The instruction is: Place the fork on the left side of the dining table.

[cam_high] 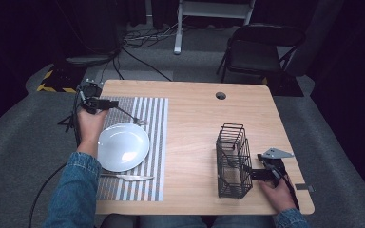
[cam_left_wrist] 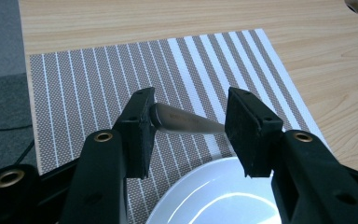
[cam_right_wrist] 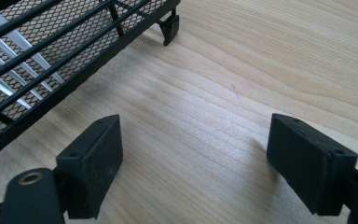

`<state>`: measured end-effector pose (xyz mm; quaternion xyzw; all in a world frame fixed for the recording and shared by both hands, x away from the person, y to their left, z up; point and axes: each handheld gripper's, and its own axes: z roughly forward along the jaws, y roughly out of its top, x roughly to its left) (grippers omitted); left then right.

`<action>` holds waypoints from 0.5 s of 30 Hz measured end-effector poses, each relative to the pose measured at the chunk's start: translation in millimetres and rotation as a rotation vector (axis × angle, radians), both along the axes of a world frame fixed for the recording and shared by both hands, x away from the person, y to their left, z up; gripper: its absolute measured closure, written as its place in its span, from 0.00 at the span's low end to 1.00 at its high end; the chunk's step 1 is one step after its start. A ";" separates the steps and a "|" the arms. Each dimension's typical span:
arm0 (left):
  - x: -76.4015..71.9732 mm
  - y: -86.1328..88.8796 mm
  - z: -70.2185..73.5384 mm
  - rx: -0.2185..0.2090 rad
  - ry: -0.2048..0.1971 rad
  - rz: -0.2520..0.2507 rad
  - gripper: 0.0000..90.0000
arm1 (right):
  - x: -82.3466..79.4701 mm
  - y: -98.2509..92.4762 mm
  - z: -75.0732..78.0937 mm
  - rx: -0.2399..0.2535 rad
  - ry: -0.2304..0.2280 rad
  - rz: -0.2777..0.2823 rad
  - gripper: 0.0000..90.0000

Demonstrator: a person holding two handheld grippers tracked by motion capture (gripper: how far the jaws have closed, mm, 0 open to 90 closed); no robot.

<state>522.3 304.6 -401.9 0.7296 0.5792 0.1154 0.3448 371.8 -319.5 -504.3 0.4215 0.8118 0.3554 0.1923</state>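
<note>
A metal fork (cam_high: 129, 114) lies slanted across the striped placemat (cam_high: 157, 142), its tines by the far rim of the white plate (cam_high: 122, 146). My left gripper (cam_high: 108, 103) is at the fork's handle end. In the left gripper view my left gripper (cam_left_wrist: 189, 126) stands open with the fork handle (cam_left_wrist: 179, 120) crossing the gap between its pads and the plate (cam_left_wrist: 214, 200) just below. My right gripper (cam_high: 253, 172) rests on the table beside the black wire basket (cam_high: 232, 161). In its own view my right gripper (cam_right_wrist: 193, 163) is open over bare wood, with nothing between its pads.
A knife (cam_high: 126, 177) lies on the placemat, near side of the plate. Something silvery shows through the basket mesh (cam_right_wrist: 9, 42). The table has a cable hole (cam_high: 221, 95) at the back, and a black folding chair (cam_high: 259, 50) stands beyond it. Bare wood spans the table's middle.
</note>
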 end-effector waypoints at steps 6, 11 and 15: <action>2.3 8.9 -12.8 -0.012 0.042 0.022 0.59 | 0.0 0.0 0.0 -0.001 0.000 -0.001 0.20; 5.8 12.8 -21.5 -0.018 0.063 0.042 0.58 | 0.0 0.0 0.0 0.000 0.000 0.000 0.20; 11.9 13.2 -29.0 -0.023 0.078 0.047 0.57 | -0.1 0.1 0.0 0.000 0.000 -0.001 0.20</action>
